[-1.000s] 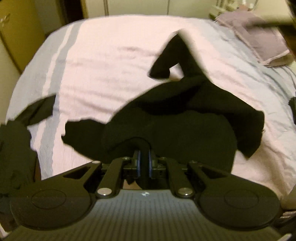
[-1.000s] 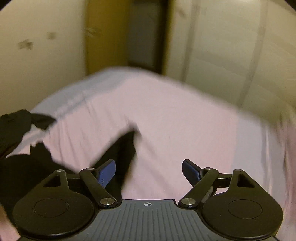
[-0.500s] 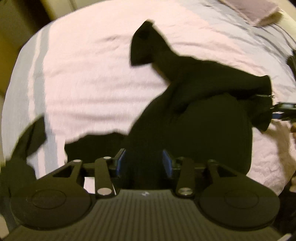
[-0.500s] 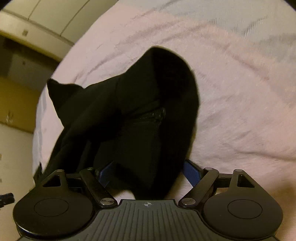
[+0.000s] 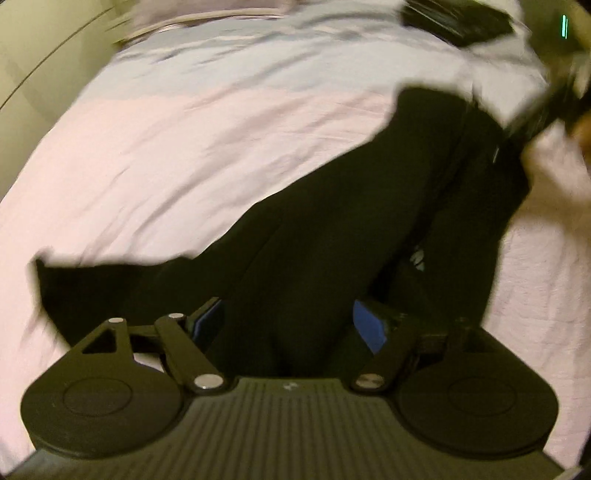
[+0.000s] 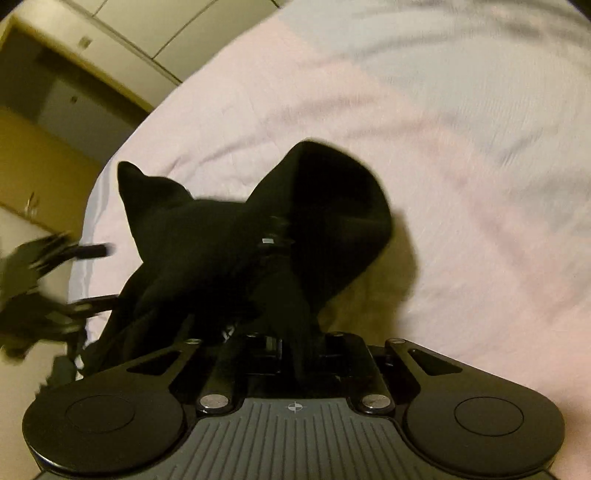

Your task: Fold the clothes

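Note:
A black hooded garment lies crumpled on the pink bed cover. My left gripper points down over it. Its jaws are opening, the blue pads stand wide apart, and a fold of black cloth lies loosely between them. In the right wrist view the garment shows its hood raised. My right gripper is closing, its fingers together on black cloth just below the hood. The right gripper appears blurred at the garment's far end, and the left gripper is blurred at the left edge.
The bed cover turns grey-blue towards its far side. A dark object lies near the bed's far corner. Yellowish cabinet doors and a pale wall stand beyond the bed's edge.
The left gripper went from shut on the garment to wide, and swung down along it. The right gripper came down from above the bed and closed on cloth by the hood.

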{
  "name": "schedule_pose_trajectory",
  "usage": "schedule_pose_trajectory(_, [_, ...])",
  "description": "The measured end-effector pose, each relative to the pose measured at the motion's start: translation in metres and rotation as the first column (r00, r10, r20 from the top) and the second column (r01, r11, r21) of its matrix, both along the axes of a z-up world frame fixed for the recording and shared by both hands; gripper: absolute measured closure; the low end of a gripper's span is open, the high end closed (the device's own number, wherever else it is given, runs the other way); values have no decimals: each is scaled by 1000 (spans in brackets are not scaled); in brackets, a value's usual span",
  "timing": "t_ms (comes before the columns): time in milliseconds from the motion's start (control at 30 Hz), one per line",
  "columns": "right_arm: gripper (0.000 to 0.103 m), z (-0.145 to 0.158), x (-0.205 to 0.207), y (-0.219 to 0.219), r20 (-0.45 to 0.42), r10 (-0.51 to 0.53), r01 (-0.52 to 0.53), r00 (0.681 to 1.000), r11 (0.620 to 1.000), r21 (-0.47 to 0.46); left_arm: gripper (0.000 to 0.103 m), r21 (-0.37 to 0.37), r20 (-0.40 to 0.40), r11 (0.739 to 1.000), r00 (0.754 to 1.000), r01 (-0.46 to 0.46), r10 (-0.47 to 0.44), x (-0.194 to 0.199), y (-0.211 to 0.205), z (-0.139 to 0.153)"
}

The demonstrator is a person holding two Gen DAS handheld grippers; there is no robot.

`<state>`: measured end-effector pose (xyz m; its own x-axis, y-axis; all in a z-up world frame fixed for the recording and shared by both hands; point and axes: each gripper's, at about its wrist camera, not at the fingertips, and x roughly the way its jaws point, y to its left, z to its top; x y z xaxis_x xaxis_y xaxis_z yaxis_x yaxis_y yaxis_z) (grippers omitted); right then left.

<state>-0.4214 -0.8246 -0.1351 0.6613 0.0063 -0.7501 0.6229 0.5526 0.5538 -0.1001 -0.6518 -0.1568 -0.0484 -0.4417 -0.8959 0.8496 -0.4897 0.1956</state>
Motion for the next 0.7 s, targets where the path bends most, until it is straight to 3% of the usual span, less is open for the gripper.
schedule_pose_trajectory(133, [93, 32, -34, -15, -77, 76, -85, 994, 988, -127, 32, 40, 45, 994, 993, 105, -107, -22, -31, -38])
schedule_pose_trajectory(300, [94, 46, -63, -26, -166, 94, -126, 982, 973, -193, 50, 70, 82, 985, 983, 159, -165, -42, -45, -47])
schedule_pose_trajectory(367, [94, 55, -64, -27, -200, 127, -175, 971, 954, -242, 49, 33, 94, 982, 978, 186, -189, -48, -45, -32])
schedule_pose_trajectory(500, [94, 71, -71, -29, -245, 170, -245, 955, 915, -320, 32, -32, 107, 979, 974, 203, -199, -50, -61, -14])
schedule_pose_trajectory(633, [94, 77, -86, -28, -295, 193, -296, 936, 884, -361, 32, -8, 94, 977, 972, 215, -213, -52, -93, -25])
schedule_pose_trajectory(700, [94, 78, -95, -23, -314, 204, -318, 927, 871, -373, 35, 63, 28, 968, 969, 244, -246, -58, -109, -42])
